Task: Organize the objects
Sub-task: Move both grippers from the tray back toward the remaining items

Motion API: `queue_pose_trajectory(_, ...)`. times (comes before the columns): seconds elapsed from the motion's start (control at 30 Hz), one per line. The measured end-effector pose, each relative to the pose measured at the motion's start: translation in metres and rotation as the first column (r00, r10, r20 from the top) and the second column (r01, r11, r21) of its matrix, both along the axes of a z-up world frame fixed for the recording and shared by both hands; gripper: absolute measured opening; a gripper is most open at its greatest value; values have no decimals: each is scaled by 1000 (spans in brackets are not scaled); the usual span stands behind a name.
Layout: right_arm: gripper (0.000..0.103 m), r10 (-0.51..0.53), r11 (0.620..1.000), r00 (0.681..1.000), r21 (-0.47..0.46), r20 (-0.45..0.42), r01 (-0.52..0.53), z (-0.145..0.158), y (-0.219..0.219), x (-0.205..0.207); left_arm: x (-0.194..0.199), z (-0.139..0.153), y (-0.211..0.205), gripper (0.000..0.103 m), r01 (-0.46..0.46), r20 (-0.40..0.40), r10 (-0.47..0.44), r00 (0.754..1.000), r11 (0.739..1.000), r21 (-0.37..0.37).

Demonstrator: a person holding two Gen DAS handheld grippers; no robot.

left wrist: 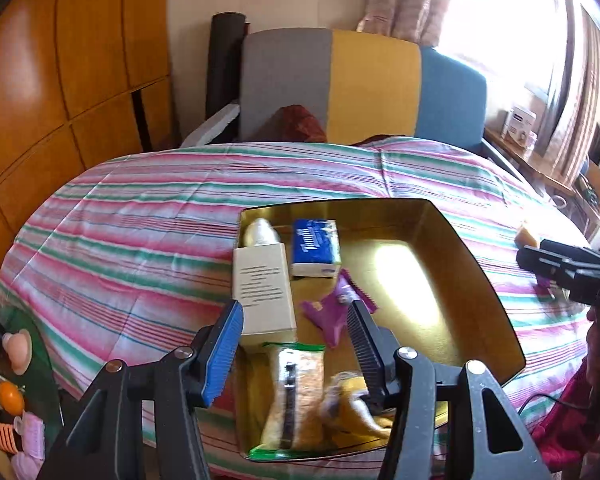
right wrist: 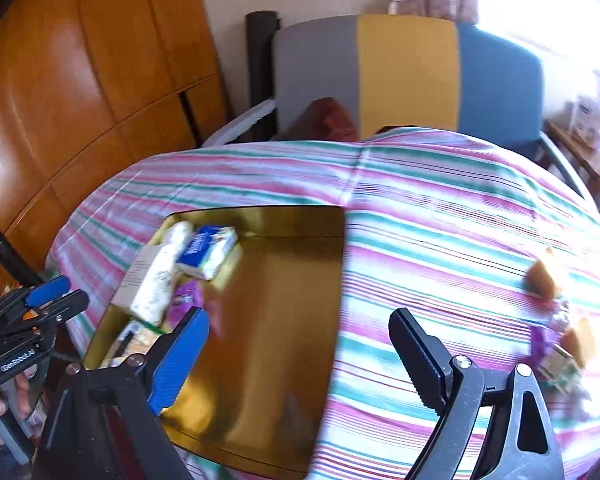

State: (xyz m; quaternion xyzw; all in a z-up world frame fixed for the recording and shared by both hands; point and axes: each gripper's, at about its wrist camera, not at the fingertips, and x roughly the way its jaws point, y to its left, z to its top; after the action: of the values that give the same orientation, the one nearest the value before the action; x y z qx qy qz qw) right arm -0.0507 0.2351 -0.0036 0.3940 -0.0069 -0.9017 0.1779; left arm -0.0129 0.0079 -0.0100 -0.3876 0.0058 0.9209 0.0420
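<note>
- Gold-coloured metal tray [left wrist: 440, 248] lies on the striped bedspread [left wrist: 140, 232]; its left half holds a beige carton [left wrist: 264, 284], a white bottle [left wrist: 260, 232] at the carton's far end, a blue tissue pack [left wrist: 316, 246], a purple wrapper [left wrist: 332, 308], a clear bag of grain-like snack [left wrist: 296, 392] and a yellow crumpled packet [left wrist: 352, 404]; its right half is bare and glaring with sunlight
- Left claw [left wrist: 296, 344] hovers over the near end of the tray with its jaws apart and nothing between them; the snack bag lies just beneath
- Right claw [right wrist: 300, 356] also stands apart and empty, above the tray's right edge and the bedspread
- Loose items [right wrist: 556, 320] not yet sorted lie on the bedspread to the right, well apart from the tray: two orange-brown lumps, something purple and a small green-and-white pack; motion blur hides what they are exactly
- Handling, as a guess: these look like light, soft wrapped goods that will crush or slip under a hard squeeze; a gentle pinch across the narrow middle of the body should serve better than gripping a crinkly wrapper end
- Soft bedding beneath will give way, so a claw pressing down may sink and roll a piece aside
- Bare right half of the tray looks the natural place to set them
</note>
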Motion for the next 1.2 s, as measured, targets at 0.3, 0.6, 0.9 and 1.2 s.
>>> queue_pose_trajectory(0.3,94,-197,980,980,4,-9,197,4,94,-1,-7,7,45,55,103,-6,-103,995,994,-36)
queue_pose_trajectory(0.6,94,-456,890,889,-29,-32,456,10,203,3,-20,11,97,55,231,32,-232,972,973,23)
queue_pose_trajectory(0.9,94,-706,655,696,-253,133,712,-24,305,21,-33,10,182,55,392,96,-397,913,917,69)
queue_pose_trajectory(1.2,94,-688,647,712,-326,141,690,-23,310,24,-49,-15,272,55,505,187,-529,828,847,163)
